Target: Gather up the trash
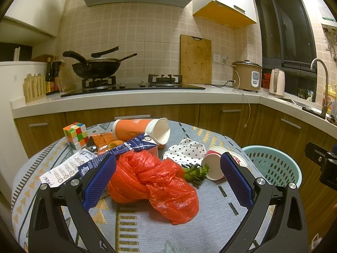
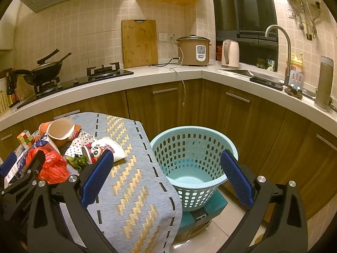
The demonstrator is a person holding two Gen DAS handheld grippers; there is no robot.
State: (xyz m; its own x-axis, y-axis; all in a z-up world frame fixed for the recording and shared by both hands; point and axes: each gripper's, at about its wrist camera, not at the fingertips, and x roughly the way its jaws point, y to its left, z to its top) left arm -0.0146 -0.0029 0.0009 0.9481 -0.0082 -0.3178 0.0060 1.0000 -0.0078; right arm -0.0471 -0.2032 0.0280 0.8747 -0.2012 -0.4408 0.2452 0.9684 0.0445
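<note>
Here my left tool (image 1: 168,175) stands wide open with nothing in its grip, its two blue pads set to either side of a crumpled red plastic bag (image 1: 153,185) that lies on the desk (image 1: 210,221) between them. The bag is thin, glossy and knotted into folds; its long axis runs from near my left pad down and to the right, with the loose tail pointing toward me and rightward, and whether the left pad touches it I cannot tell. Just beyond the bag, a dark blue carton (image 1: 126,149) lies flat, its long axis slanting from my left pad up toward the right. Behind that an orange paper cup (image 1: 141,129) lies on its side, long axis left to right, its white mouth facing right. By my right pad a small red-and-white cup (image 1: 213,165) is tipped over with its mouth turned toward me, a scrap of green vegetable (image 1: 195,172) just left of it and a polka-dot cloth (image 1: 186,150) behind. A colour cube (image 1: 75,135) sits far left. My right tool (image 2: 166,176) is likewise spread wide and holds nothing, hanging over the desk's edge with the pale green perforated basket (image 2: 193,147) ahead between its pads, upright, down beside the desk.
</note>
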